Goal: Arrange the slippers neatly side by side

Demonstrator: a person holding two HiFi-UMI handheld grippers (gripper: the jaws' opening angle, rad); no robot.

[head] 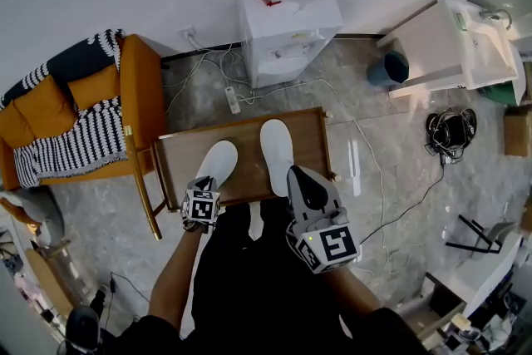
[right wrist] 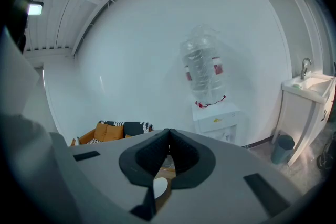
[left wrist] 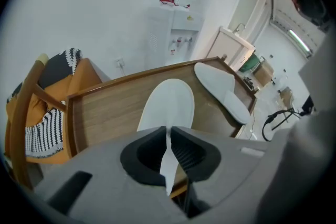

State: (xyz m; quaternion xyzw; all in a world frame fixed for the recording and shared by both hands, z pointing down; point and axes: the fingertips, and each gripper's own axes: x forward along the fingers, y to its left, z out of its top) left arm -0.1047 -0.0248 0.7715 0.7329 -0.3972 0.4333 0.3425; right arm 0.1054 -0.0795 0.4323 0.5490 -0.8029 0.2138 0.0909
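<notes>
Two white slippers lie on a low wooden table (head: 179, 155). The left slipper (head: 219, 162) points slightly to the right. The right slipper (head: 276, 145) lies straighter and a little farther back. My left gripper (head: 207, 187) is shut on the left slipper's heel end. In the left gripper view a thin white edge of that slipper (left wrist: 169, 107) is pinched between the dark pads (left wrist: 185, 153), and the other slipper (left wrist: 223, 91) lies to the right. My right gripper (head: 293, 174) hovers at the right slipper's heel, shut and holding nothing; its jaws (right wrist: 168, 140) meet.
A water dispenser (head: 287, 33) stands behind the table, with a power strip and cables (head: 233, 100) on the floor. An orange sofa with a striped blanket (head: 79, 112) is at the left. A blue bin (head: 389, 68) and a sink cabinet (head: 461, 41) are at the right.
</notes>
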